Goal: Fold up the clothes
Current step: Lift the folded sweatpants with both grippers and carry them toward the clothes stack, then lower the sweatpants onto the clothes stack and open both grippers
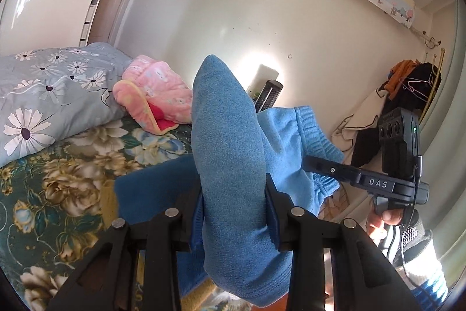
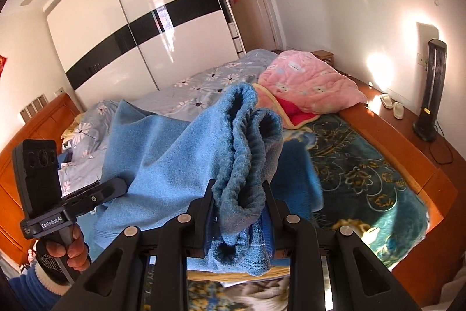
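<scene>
Two tongs gripped one blue fleece garment (image 1: 230,153) above the floral bed (image 1: 58,194), left tongs (image 1: 234,212) pinched a thick soft fold, right tongs (image 2: 238,212) clamped its ribbed, bunched waistband, pink quilt (image 2: 308,80) beyond.

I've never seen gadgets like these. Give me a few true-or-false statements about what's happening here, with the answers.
1. Both grippers are clamped on the same blue fleece garment. True: the left gripper and the right gripper each pinch it.
2. The right gripper holds a ribbed, elastic edge of the garment. True.
3. The garment lies flat on the bed. False: it is lifted above the bed between the grippers.
4. The pink quilt is being folded. False: it lies bunched on the bed, untouched.
5. The wardrobe doors are plain white. False: a black band crosses them.
</scene>
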The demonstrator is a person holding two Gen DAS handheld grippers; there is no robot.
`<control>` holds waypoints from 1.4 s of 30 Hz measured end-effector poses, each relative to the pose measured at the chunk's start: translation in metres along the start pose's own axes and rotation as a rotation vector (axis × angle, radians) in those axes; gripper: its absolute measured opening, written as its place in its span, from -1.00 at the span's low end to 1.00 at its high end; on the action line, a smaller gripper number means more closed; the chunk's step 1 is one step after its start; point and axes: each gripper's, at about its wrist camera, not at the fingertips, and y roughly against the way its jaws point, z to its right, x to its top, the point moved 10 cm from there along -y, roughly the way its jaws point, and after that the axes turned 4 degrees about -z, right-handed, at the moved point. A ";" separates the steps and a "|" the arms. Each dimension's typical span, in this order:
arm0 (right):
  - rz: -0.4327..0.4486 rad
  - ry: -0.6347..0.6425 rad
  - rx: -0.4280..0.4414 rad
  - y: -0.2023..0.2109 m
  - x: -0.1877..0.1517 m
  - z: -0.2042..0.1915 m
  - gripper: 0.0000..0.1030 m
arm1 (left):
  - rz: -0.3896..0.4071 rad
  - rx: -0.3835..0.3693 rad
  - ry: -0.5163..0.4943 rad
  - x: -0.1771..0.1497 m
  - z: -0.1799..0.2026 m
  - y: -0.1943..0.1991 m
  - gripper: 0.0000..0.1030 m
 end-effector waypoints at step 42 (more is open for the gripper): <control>0.131 0.020 -0.044 -0.027 0.017 0.014 -0.01 | 0.034 0.095 -0.115 0.018 -0.013 -0.022 0.46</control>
